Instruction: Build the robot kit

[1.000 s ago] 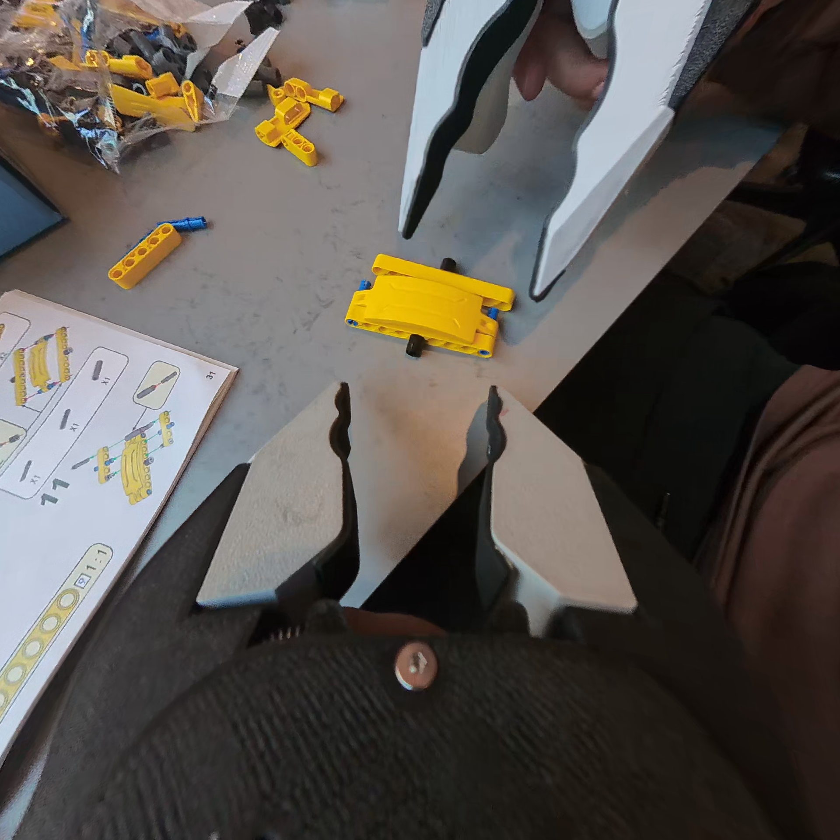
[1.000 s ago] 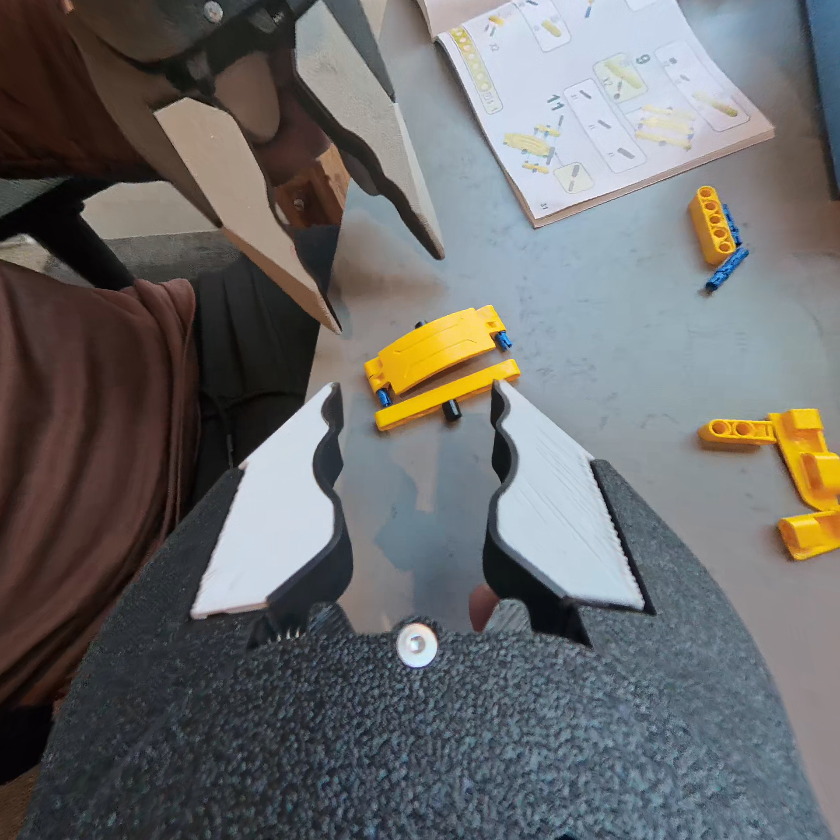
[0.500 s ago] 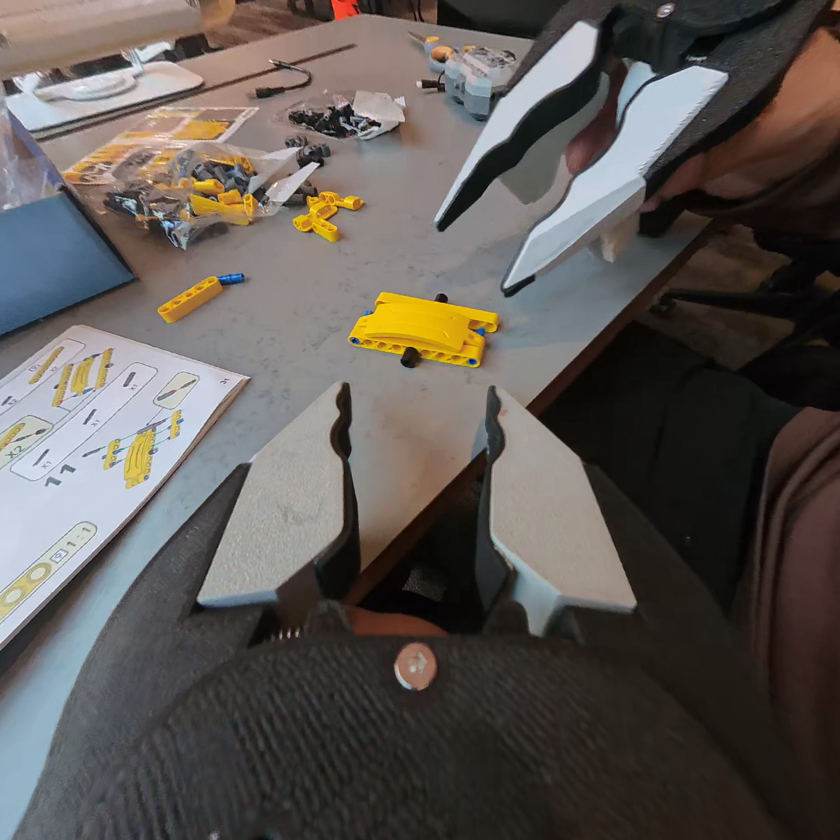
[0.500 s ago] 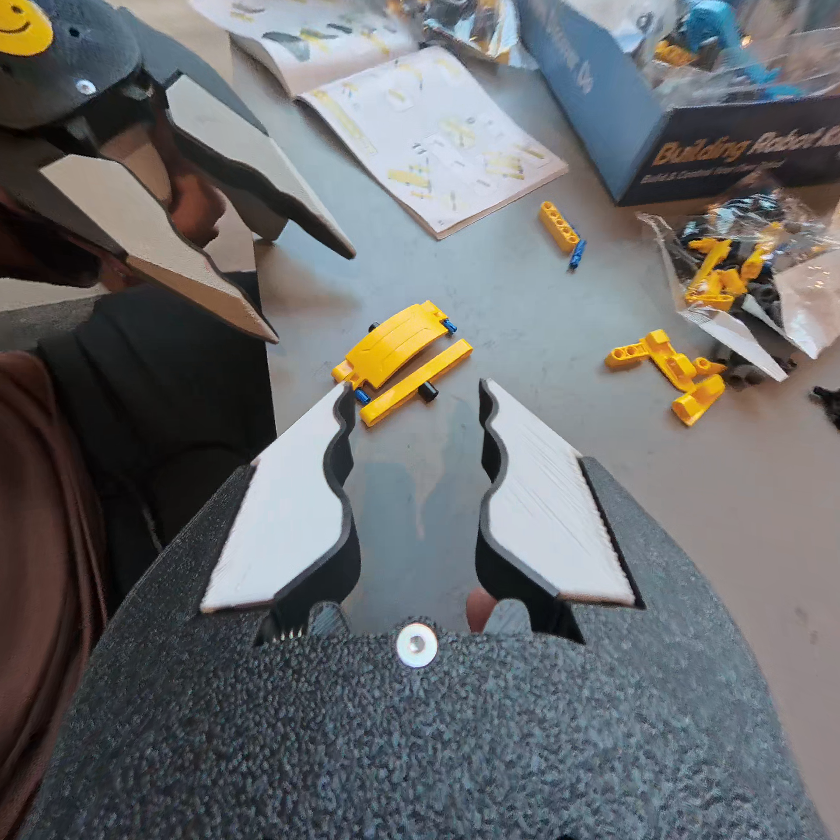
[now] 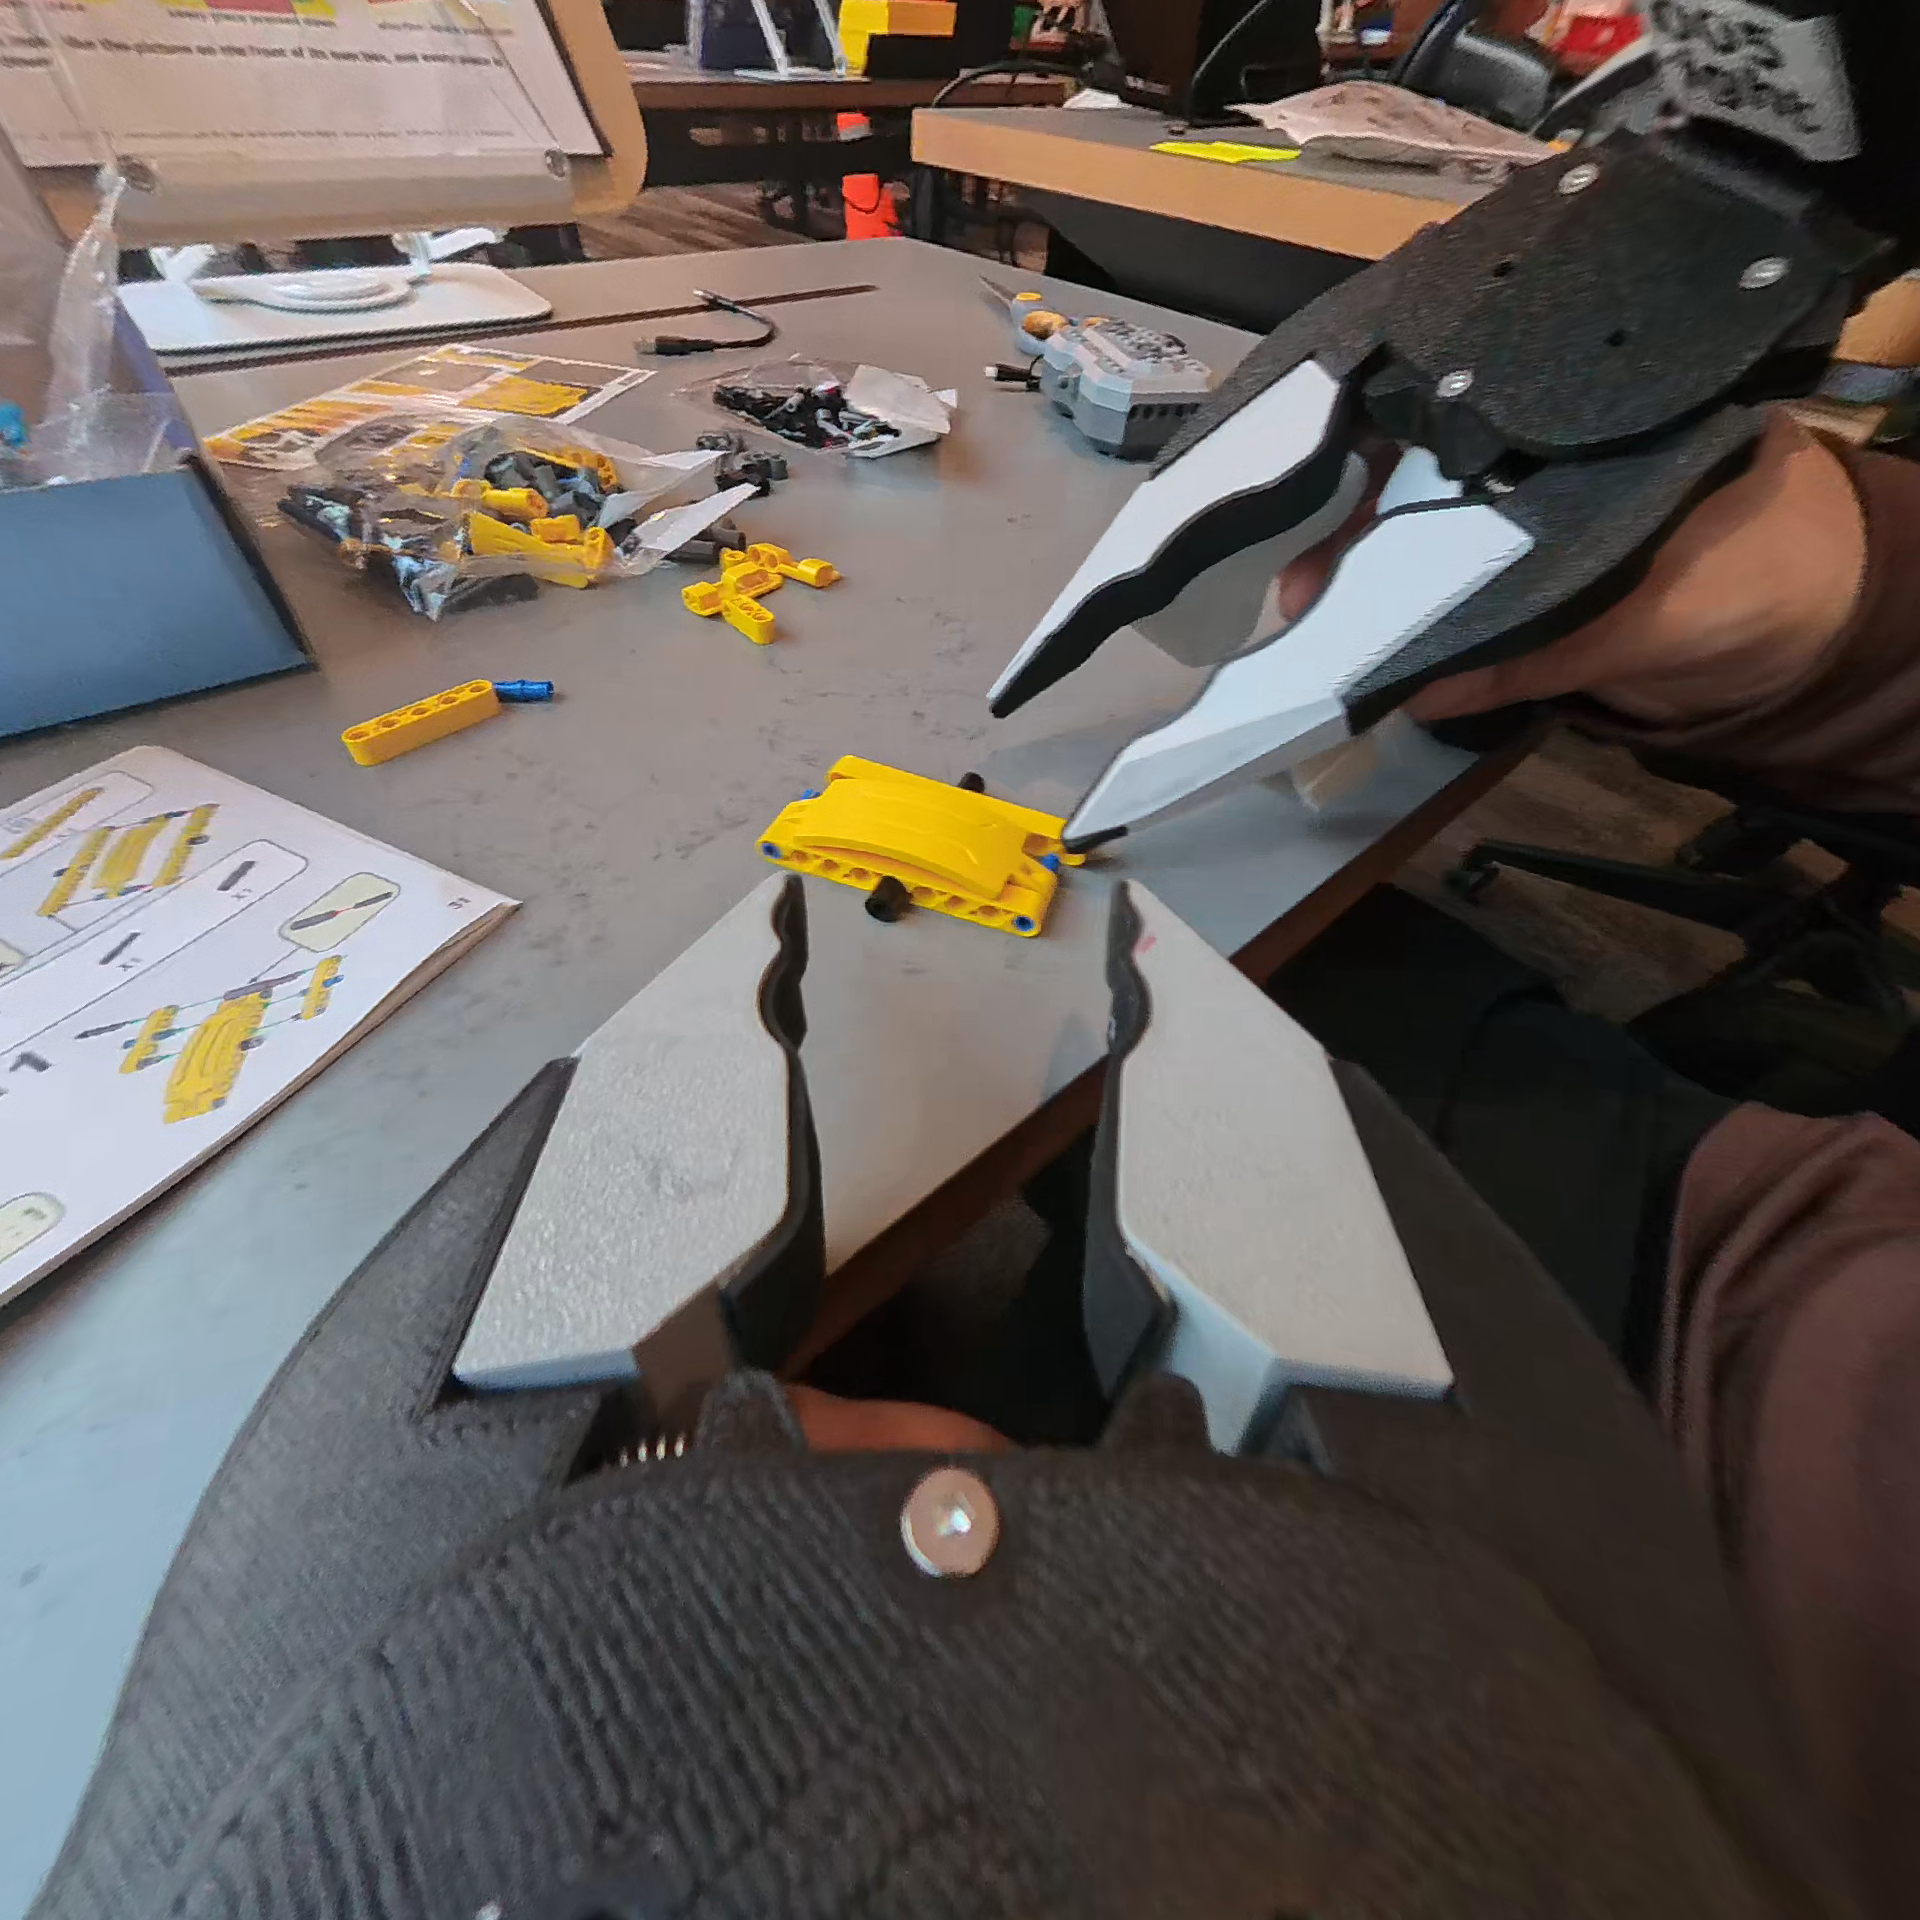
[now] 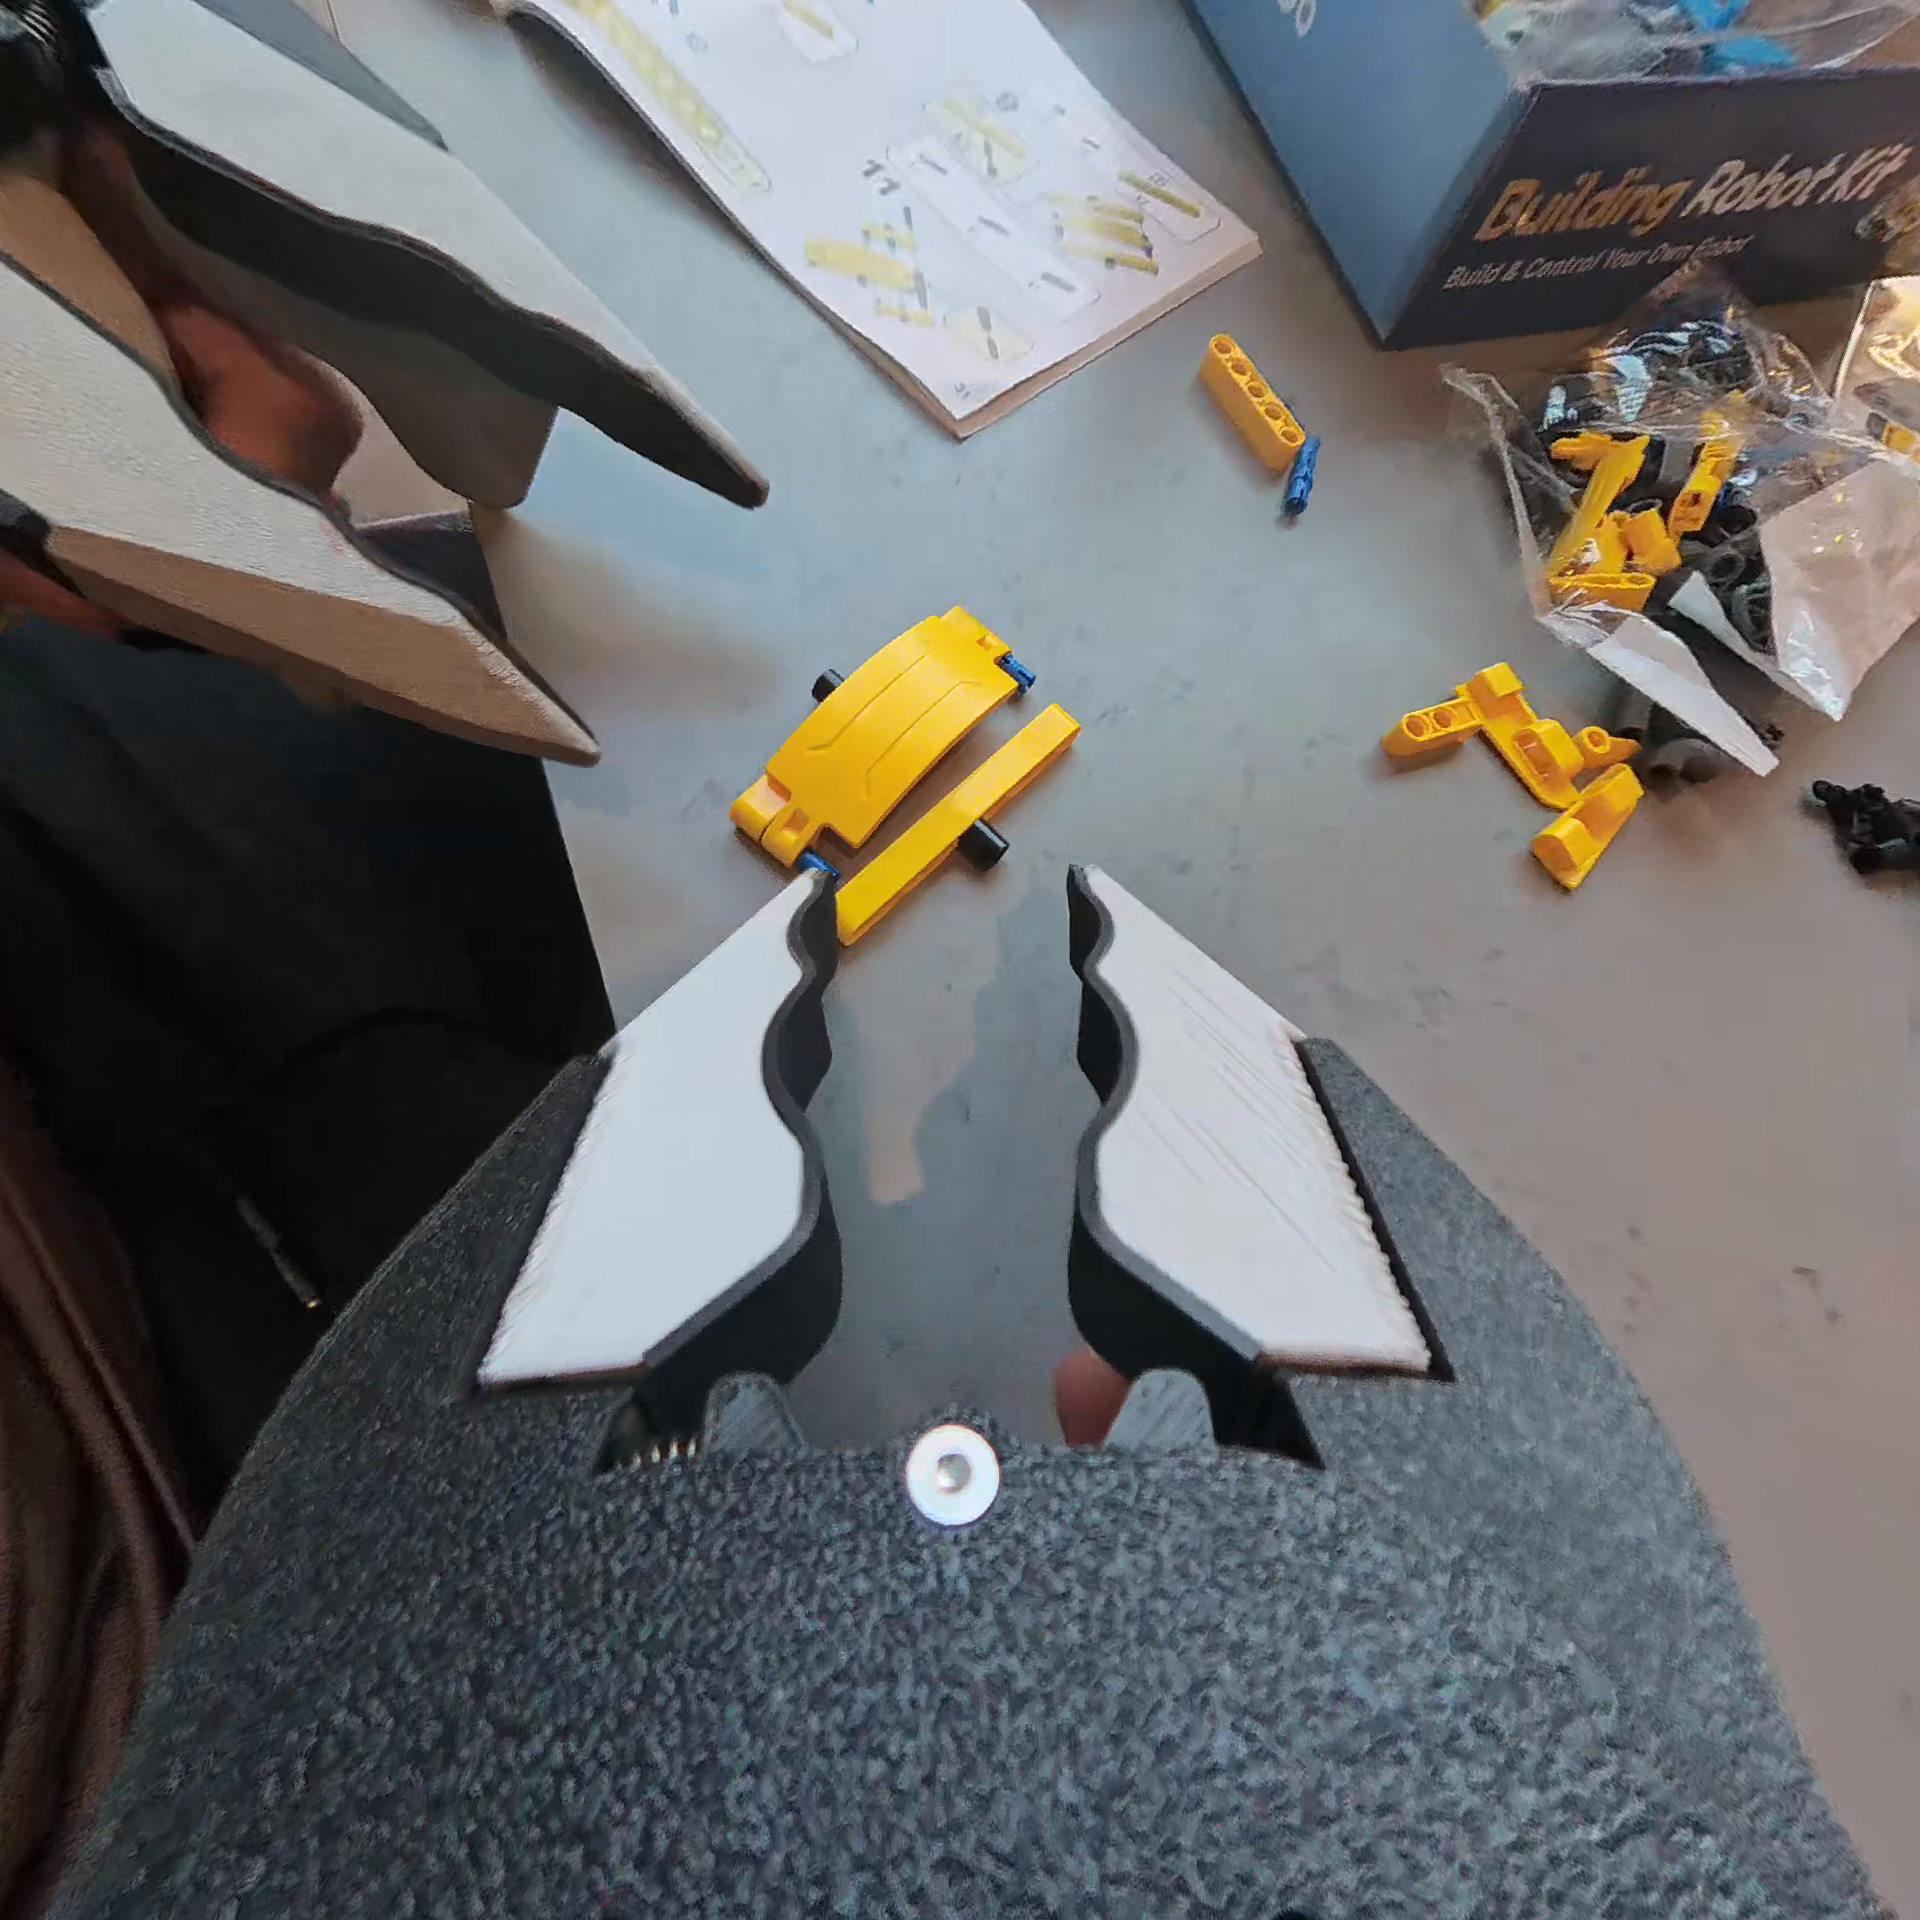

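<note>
A small yellow brick assembly (image 5: 914,852) with a curved panel, blue pins and a black axle lies on the grey table (image 5: 644,790) near its front edge. It also shows in the right wrist view (image 6: 894,748). My left gripper (image 5: 951,899) is open and empty, its tips just short of the assembly. My right gripper (image 6: 945,883) is open and empty; its left fingertip (image 6: 816,883) touches the assembly's near end. The right gripper also shows in the left wrist view (image 5: 1039,774), and the left gripper in the right wrist view (image 6: 675,613).
An open instruction booklet (image 5: 156,966) lies to the left. A loose yellow beam (image 5: 421,720) with a blue pin, a cluster of yellow connectors (image 5: 753,587), bags of parts (image 5: 468,514) and a blue box (image 6: 1558,166) lie farther back. The table edge (image 5: 1309,914) runs at the right.
Both grippers have tilted lower and moved closer to the yellow assembly. The right gripper's tip has come down to touch its end. The assembly has not moved.
</note>
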Demonstrator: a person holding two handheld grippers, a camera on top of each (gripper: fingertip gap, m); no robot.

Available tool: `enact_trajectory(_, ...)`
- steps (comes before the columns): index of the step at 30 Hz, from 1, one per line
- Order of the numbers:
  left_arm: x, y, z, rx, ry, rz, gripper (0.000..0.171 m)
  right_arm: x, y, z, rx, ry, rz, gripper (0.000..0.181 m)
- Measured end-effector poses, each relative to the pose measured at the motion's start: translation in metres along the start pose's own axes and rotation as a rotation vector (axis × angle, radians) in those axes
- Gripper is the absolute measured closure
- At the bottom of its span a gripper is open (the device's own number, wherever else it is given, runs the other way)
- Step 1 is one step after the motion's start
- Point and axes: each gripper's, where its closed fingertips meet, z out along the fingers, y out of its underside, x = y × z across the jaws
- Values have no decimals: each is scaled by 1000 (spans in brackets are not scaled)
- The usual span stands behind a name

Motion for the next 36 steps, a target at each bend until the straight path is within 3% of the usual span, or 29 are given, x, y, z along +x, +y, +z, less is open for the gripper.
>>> enact_trajectory(3,11,-5,-3,35,58,-32,115,4,1,0,-3,-6,3,141)
enact_trajectory(11,1,-2,-9,36,28,-35,117,33,-4,-8,65,64,56,148)
enact_trajectory(13,-4,0,-9,23,2,-39,124,27,-12,-10,101,57,53,147)
enact_trajectory(18,-12,-3,-12,44,-46,-64,117,-12,-32,-5,143,-17,92,128)
enact_trajectory(23,-10,-5,-14,51,-60,-20,118,-15,-21,11,37,57,24,126)
enact_trajectory(36,-3,1,-9,18,-14,0,119,-21,-7,17,-51,-35,38,151)
